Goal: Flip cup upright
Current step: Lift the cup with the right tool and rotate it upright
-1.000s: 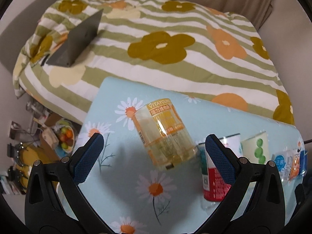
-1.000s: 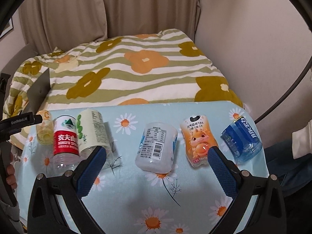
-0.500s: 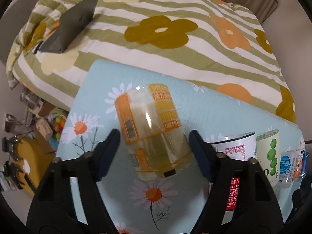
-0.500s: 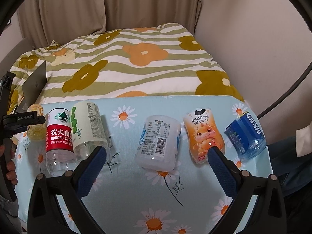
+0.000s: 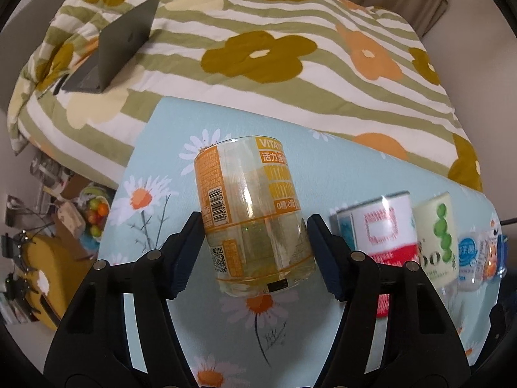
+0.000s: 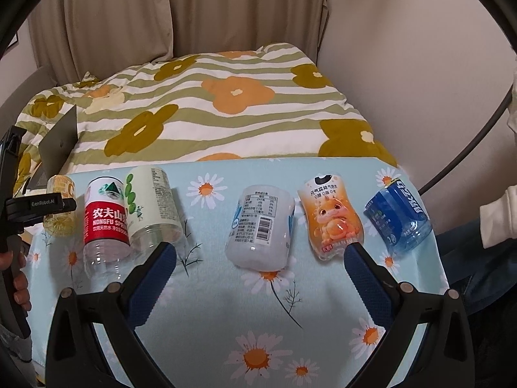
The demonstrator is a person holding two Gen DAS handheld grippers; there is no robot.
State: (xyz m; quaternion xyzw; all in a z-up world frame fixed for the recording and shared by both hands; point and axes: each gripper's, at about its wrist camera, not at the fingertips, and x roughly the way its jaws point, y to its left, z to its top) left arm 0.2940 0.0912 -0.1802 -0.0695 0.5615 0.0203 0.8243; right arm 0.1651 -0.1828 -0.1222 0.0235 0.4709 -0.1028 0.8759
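Observation:
A clear cup with a yellow-orange label sits at the left end of the daisy-print table. My left gripper is shut on its lower part, both pads touching its sides. The same cup shows small at far left in the right wrist view, with the left gripper's black body in front of it. My right gripper is open and empty above the table's front, before a white-labelled cup lying on its side.
A row of cut-bottle cups runs along the table: red-labelled, pale green, orange cartoon, blue. Behind the table is a bed with a flowered quilt and a grey laptop. Floor clutter lies left.
My left gripper moved in around the yellow cup and shut on it; the cup turned and its barcode side now shows. My right gripper stayed open and drifted slightly.

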